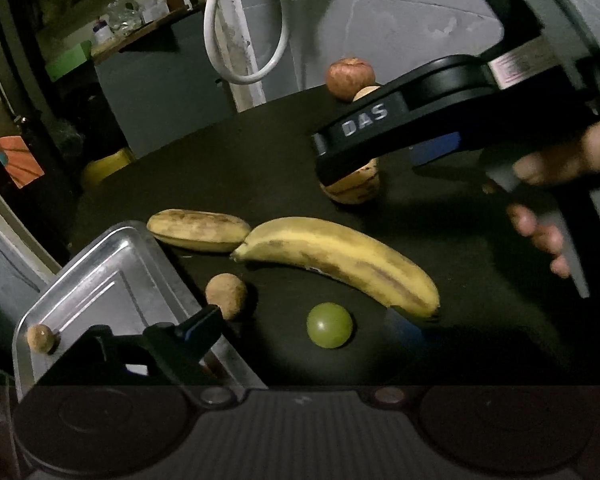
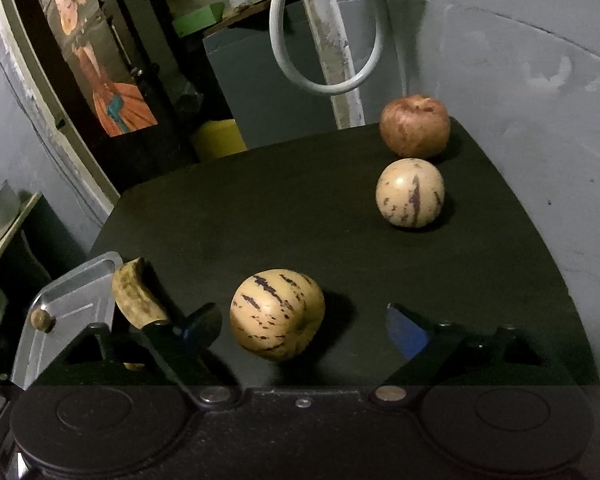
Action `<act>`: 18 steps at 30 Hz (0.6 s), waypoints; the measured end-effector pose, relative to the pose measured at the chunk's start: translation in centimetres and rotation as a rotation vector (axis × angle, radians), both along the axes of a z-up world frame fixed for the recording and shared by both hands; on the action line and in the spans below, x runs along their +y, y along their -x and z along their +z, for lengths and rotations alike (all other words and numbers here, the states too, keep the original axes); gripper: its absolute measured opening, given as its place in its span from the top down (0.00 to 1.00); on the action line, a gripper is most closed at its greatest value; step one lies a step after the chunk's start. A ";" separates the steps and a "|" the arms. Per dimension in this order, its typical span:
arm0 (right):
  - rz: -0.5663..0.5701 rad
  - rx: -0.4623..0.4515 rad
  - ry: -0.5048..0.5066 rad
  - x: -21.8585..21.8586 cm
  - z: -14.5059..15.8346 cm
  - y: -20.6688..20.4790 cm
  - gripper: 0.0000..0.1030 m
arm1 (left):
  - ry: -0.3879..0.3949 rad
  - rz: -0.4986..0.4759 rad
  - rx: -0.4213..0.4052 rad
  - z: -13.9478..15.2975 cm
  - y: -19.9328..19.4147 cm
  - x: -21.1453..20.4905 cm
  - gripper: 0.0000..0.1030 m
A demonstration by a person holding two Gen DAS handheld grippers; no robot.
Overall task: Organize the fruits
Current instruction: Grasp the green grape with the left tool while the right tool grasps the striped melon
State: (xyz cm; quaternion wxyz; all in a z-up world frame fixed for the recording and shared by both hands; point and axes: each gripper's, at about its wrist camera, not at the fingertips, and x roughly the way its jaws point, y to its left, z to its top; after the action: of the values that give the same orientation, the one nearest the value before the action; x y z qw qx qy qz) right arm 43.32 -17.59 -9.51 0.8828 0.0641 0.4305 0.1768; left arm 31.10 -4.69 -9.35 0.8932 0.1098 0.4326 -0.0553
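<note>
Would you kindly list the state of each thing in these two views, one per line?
Metal tray: on the table edge, holding one small brown round fruit.
Long yellow banana: lying on the black table, ungrasped.
Short spotted banana: lying flat, its end at the long banana's tip.
Green round fruit: loose on the table.
Near striped cream melon: resting between the right tool's open fingers.
Left tool: open, empty.
Right tool: open.

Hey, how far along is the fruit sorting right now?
Barely started. Done: one small brown fruit sits in the metal tray. In hand: nothing; the right tool is open around a striped melon, and the left tool is open. Left on the table: two bananas, the green fruit, another brown fruit, a second melon and the apple.
</note>
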 end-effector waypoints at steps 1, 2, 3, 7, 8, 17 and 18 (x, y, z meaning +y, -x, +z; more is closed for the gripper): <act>0.004 0.001 0.004 0.2 -0.1 -0.1 0.16 | 0.004 -0.001 0.004 0.0 0.0 -0.1 0.16; 0.008 0.001 0.006 0.2 -0.2 -0.1 0.18 | 0.009 -0.002 0.008 -0.1 0.0 -0.1 0.20; 0.011 -0.001 0.008 0.3 -0.3 -0.1 0.20 | 0.013 -0.002 0.011 -0.2 -0.1 -0.2 0.22; 0.015 -0.003 0.009 0.6 -0.5 -0.2 0.24 | 0.029 0.005 0.021 -0.4 -0.2 -0.2 0.27; 0.016 -0.003 0.010 0.7 -0.6 -0.2 0.24 | 0.037 0.008 0.027 -0.5 -0.3 -0.1 0.28; 0.032 -0.020 0.019 1.2 -1.1 0.0 0.32 | 0.083 0.029 0.046 -0.7 -0.8 0.1 0.43; 0.037 -0.023 0.017 1.2 -1.1 0.0 0.35 | 0.086 0.027 0.047 -0.7 -0.8 0.1 0.48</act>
State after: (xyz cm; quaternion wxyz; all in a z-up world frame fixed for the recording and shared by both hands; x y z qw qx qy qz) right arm 43.31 -16.38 -10.64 0.8848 0.0464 0.4229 0.1903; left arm 31.92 -4.56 -10.03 0.8873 0.0641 0.4522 -0.0645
